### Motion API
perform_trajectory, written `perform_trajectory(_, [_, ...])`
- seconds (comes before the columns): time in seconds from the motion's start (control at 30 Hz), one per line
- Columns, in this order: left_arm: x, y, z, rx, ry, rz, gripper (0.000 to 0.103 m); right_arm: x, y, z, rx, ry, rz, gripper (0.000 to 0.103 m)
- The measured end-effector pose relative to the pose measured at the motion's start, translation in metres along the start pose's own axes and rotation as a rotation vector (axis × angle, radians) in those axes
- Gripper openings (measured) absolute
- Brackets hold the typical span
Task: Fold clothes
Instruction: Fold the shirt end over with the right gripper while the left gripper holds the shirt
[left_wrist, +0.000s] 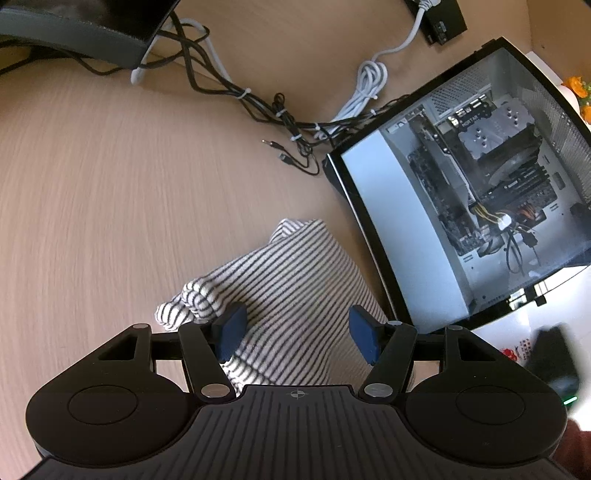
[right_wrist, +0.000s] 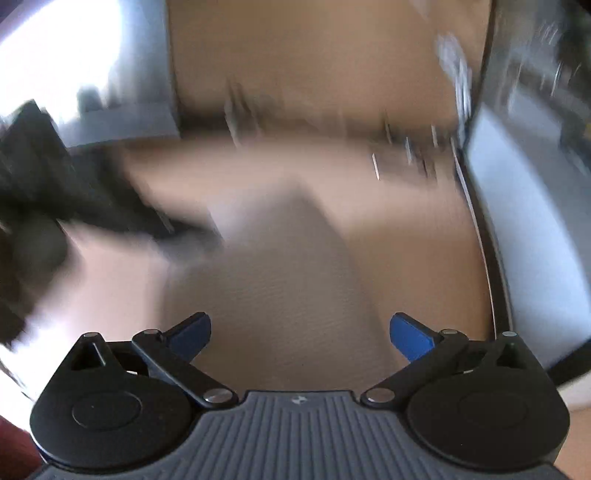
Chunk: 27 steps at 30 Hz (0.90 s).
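Currently noted: striped garment (left_wrist: 288, 291) bunched on wooden desk (left_wrist: 92, 184), near edge, just left of glass-sided computer case (left_wrist: 461, 192). Left gripper (left_wrist: 297, 334) spread wide above cloth, holding nothing. Right gripper (right_wrist: 301, 334) likewise agape and empty; view heavily blurred. Risk judged: fabric sweeping into loose cables (left_wrist: 288, 125) at far side, or knocking case glass. Case containing motherboard, cooler, wiring
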<state>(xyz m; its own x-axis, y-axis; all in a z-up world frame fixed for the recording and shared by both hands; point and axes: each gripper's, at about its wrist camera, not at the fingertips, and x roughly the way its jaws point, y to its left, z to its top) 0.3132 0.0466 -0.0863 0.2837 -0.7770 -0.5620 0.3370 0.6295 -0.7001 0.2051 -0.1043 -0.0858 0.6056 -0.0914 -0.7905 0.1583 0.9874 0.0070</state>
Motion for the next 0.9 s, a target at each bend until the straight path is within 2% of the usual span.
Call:
perform_trajectory(0.07, [-0.001,0.0,0.0,0.009,-0.001,0.004,0.067,0.014,0.002,-0.007,0.02,0.023,-0.029,0.103])
perform_trajectory(0.2, [0.0,0.002,0.0,0.013,0.005,-0.004,0.067,0.014,-0.002,-0.011,0.072,0.03,-0.021,0.103])
perform_trajectory(0.43, [-0.002,0.003,0.0,0.056,0.004,-0.002,0.067,0.009,-0.015,-0.011,0.202,0.102,0.085,0.103])
perform_trajectory(0.5, [-0.004,0.006,-0.001,0.058,0.001,-0.013,0.067,0.001,-0.016,-0.008,0.208,0.088,0.092,0.103])
perform_trajectory(0.67, [-0.006,-0.001,-0.006,0.093,-0.017,0.017,0.067,-0.037,-0.028,0.037,0.18,-0.097,0.108,0.103])
perform_trajectory(0.73, [-0.004,-0.005,-0.008,0.109,-0.035,0.041,0.067,-0.025,-0.038,0.064,0.184,-0.11,0.081,0.091])
perform_trajectory(0.77, [-0.004,-0.006,-0.009,0.11,-0.045,0.049,0.067,-0.011,-0.039,0.072,0.17,-0.088,0.046,0.081])
perform_trajectory(0.8, [-0.004,-0.006,-0.011,0.101,-0.058,0.055,0.067,0.006,-0.038,0.079,0.149,-0.057,0.006,0.076])
perform_trajectory(0.9, [-0.005,-0.006,-0.016,0.074,-0.097,0.074,0.067,0.058,-0.034,0.092,0.075,0.035,-0.111,0.075])
